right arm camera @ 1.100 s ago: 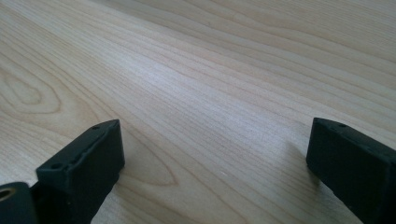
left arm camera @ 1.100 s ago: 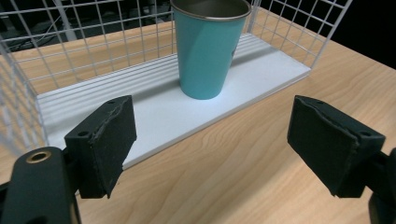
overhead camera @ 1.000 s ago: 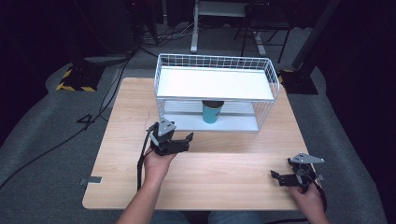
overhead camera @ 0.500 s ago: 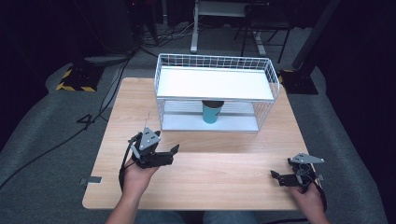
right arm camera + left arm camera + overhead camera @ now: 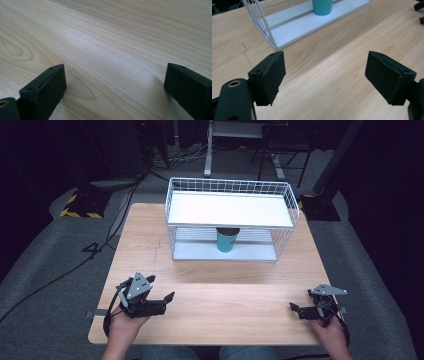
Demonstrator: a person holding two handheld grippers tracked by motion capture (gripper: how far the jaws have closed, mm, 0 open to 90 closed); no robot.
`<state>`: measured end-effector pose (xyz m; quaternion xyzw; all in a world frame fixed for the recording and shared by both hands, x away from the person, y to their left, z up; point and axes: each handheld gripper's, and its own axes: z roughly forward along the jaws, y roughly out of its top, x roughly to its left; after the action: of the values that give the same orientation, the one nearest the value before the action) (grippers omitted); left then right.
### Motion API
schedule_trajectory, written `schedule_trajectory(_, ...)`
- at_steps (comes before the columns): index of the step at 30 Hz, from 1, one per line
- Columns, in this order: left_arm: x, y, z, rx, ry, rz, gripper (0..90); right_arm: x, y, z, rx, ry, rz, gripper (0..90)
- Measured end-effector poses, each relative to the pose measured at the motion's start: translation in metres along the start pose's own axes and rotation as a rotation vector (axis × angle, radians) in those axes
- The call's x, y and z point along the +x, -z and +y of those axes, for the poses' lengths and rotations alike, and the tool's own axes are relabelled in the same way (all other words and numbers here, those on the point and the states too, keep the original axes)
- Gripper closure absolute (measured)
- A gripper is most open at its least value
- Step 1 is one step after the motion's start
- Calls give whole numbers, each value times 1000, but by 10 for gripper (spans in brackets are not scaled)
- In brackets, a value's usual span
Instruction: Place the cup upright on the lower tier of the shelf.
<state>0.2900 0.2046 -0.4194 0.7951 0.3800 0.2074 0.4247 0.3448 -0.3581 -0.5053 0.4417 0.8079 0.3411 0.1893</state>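
A teal cup [image 5: 227, 240] [image 5: 322, 6] stands upright on the lower shelf of a white wire rack [image 5: 230, 221] [image 5: 265, 23] at the back of the wooden table [image 5: 215, 290]. My left gripper [image 5: 167, 301] [image 5: 324, 75] hovers near the front left of the table, well short of the rack, its jaws open with only bare wood between them. My right gripper [image 5: 295, 309] [image 5: 115, 85] rests near the front right corner, open too, nothing between its pads.
The rack has a white upper shelf [image 5: 230, 209] above the cup. Cables trail over the grey floor [image 5: 55, 260] to the left of the table. Bare wood lies between the two grippers and in front of the rack.
My left gripper has pulled back from near the rack toward the front left of the table, with its jaws unchanged. The right gripper has stayed where it was.
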Motion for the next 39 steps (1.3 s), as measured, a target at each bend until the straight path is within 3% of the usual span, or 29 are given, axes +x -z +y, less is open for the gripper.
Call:
schedule_trajectory(1,-2,1,-8,21,-21,6,174,0,0,0,-1,0,0,44)
schedule_trajectory(4,-4,-1,-18,33,-31,12,174,0,0,0,-1,0,0,44)
schedule_trajectory(5,-3,-3,-24,60,-27,7,174,0,0,0,0,0,0,44)
schedule_trajectory(10,-1,-9,-38,71,4,-15,174,0,0,0,-1,0,0,45)
schedule_trajectory(16,0,-21,-58,141,27,-12,173,0,0,0,-1,0,0,44)
schedule_trajectory(23,1,-29,-68,185,45,-12,173,0,0,0,0,0,0,45)
schedule_trajectory(32,-2,-41,-70,245,24,-16,165,0,0,0,-1,0,0,45)
schedule_trajectory(35,-2,-44,-73,220,26,-12,145,0,0,0,-1,0,0,45)
schedule_trajectory(39,-2,-46,-72,232,34,-2,114,0,0,0,0,0,0,44)
